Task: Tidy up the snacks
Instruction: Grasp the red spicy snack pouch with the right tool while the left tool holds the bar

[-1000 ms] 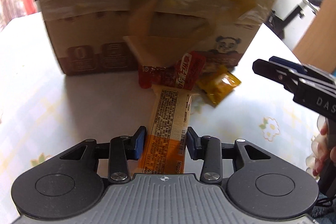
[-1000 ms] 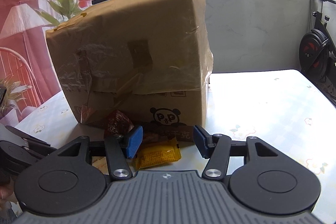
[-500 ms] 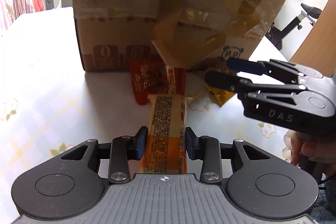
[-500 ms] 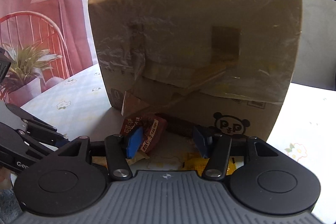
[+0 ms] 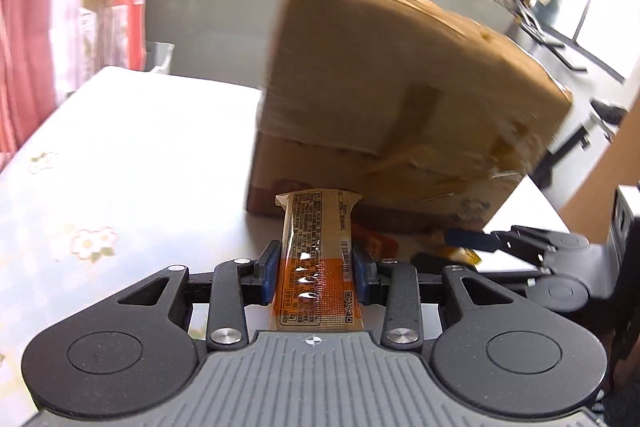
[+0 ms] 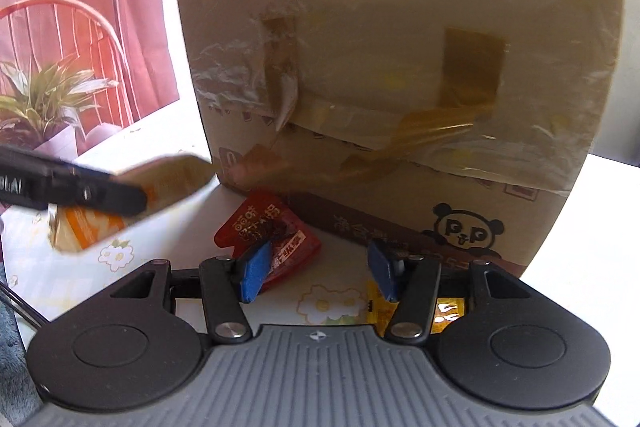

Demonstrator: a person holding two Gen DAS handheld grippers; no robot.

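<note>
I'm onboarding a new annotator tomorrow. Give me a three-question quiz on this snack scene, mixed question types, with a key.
1. True or false: the left gripper holds the long orange-and-tan snack packet.
2. Which packet lies nearest the right gripper's left pad: A red packet, B yellow packet, C blue packet?
3. Fill in: the cardboard box shows a printed ____ face.

Key: 1 true; 2 A; 3 panda.

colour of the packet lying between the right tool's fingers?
Red packet with white and yellow print; clearest in the right wrist view.
</note>
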